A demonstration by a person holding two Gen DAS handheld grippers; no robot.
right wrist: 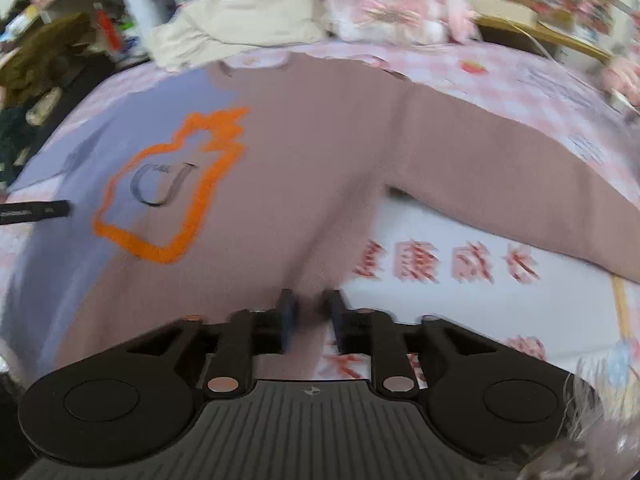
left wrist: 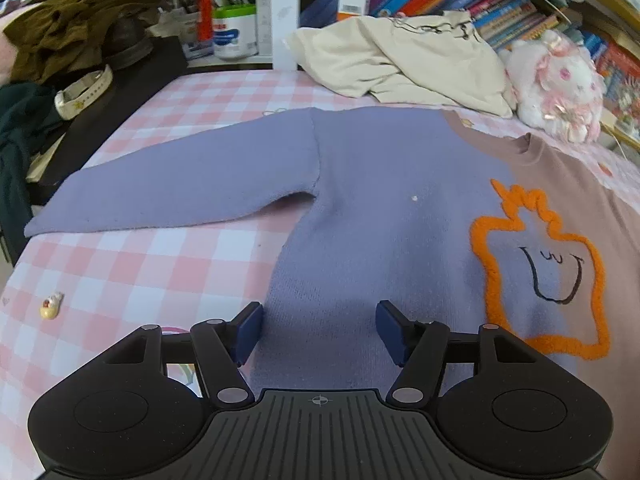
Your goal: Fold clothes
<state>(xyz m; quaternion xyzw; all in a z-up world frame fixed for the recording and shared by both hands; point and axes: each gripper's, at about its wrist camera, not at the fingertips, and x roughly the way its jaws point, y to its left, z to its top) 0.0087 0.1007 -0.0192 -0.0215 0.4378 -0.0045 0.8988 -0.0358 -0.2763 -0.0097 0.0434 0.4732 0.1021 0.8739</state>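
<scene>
A half-purple, half-mauve sweater (left wrist: 380,208) with an orange outlined smiling figure (left wrist: 540,264) lies flat on the pink checked bedspread (left wrist: 140,264), both sleeves spread out. My left gripper (left wrist: 318,330) is open just over the purple hem edge, jaws wide on either side of the cloth. In the right wrist view the mauve side (right wrist: 320,152) and its sleeve (right wrist: 500,168) show. My right gripper (right wrist: 310,314) has its jaws drawn close at the mauve hem edge, with cloth between the tips; the view is blurred.
A cream garment (left wrist: 408,60) and a white-pink plush rabbit (left wrist: 556,84) lie at the bed's far end before a bookshelf (left wrist: 500,4). Olive clothes (left wrist: 68,20) pile at left. A small toy (left wrist: 52,306) sits on the bedspread. The left gripper's tip (right wrist: 36,212) shows at left.
</scene>
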